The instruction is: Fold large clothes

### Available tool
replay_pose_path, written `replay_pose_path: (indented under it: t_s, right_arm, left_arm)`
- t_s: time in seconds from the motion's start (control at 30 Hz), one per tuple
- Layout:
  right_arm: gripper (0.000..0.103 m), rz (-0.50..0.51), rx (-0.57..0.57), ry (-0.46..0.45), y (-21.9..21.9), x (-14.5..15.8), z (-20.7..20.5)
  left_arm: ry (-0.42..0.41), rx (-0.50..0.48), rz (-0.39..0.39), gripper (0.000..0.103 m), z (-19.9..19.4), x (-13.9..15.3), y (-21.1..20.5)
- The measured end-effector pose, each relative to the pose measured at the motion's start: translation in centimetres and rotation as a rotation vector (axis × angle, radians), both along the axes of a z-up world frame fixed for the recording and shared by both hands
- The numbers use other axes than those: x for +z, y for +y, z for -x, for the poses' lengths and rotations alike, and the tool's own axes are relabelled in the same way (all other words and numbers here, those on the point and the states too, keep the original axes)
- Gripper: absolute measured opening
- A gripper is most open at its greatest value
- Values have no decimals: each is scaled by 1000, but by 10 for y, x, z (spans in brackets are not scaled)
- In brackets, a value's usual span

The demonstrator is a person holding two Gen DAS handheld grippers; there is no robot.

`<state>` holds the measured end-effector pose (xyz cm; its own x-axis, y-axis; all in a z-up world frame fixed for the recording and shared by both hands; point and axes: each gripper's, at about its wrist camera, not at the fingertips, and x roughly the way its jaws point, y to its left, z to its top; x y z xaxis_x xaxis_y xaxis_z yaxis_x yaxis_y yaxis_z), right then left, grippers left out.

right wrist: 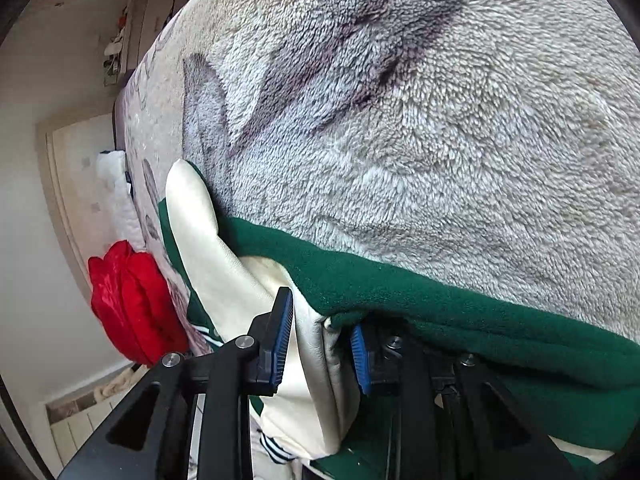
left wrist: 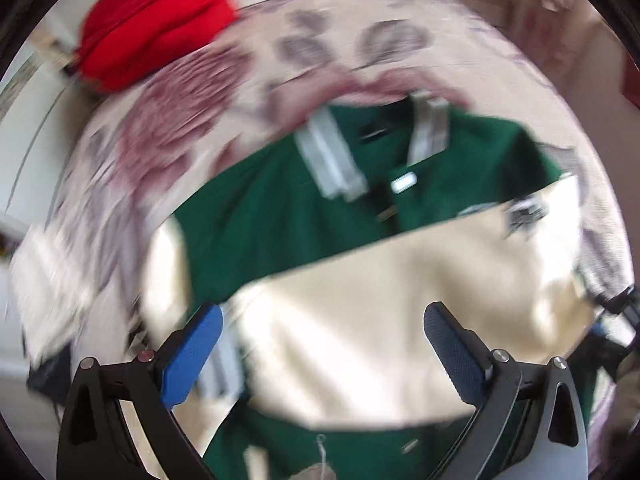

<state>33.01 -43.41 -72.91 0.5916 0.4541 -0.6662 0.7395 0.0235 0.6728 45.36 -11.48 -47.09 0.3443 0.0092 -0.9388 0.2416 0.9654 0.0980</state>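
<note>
Right claw [right wrist: 320, 340] pinches smooth cream sleeve [right wrist: 248, 280] (green fleece jacket [right wrist: 440, 300]).

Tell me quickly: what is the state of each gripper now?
Left gripper: open, holding nothing, over the jacket.
Right gripper: around the cream sleeve; whether shut on it cannot be told.

there is one green and cream jacket [left wrist: 304, 216]. it has two cream sleeves; one [left wrist: 360, 320] lies across its front, and one [right wrist: 224, 256] shows in the right wrist view. it has one striped collar [left wrist: 332, 156] with two ends. there is one red thing [left wrist: 156, 20], puffy and shiny. there is one fuzzy blanket [right wrist: 440, 120] with flower shapes. there are two hand-held grippers, a left one [left wrist: 324, 356] and a right one [right wrist: 320, 344]. each has two fingers with blue pads.
</note>
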Motion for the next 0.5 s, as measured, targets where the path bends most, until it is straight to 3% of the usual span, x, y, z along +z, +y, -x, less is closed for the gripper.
replay_pose_path:
  t_s: [0.1,0.2,0.33,0.37,0.4,0.47,0.5]
  right_arm:
    - [31,-32,32,-16,-12,0,2]
    - [31,-84,32,-33,-13,-14,-6]
    - [31,-141,32,-59,-16,-30,-12]
    - [31,-150,34,-68,-18,-33,-13]
    - [31,-153,40,-73,-20,-34,-14]
    - [28,-149,47,-91,-23,-34,-18]
    - [23,-135,39,-92,-25,-34,-20]
  left_arm:
    - [98,-174,139,103,-49,-17,-76]
    - [266,-321,257,103,-80,-51,-142]
    - [426,-466,244,98,-92,-98,-199]
    - [447,-488,237,90,-90,-105,-205]
    - [464,-503,243,66,-87,-110,-209]
    - [439,-510,250,48,-85,-110,-210]
    - [425,-508,276,26,-85,-106,-206]
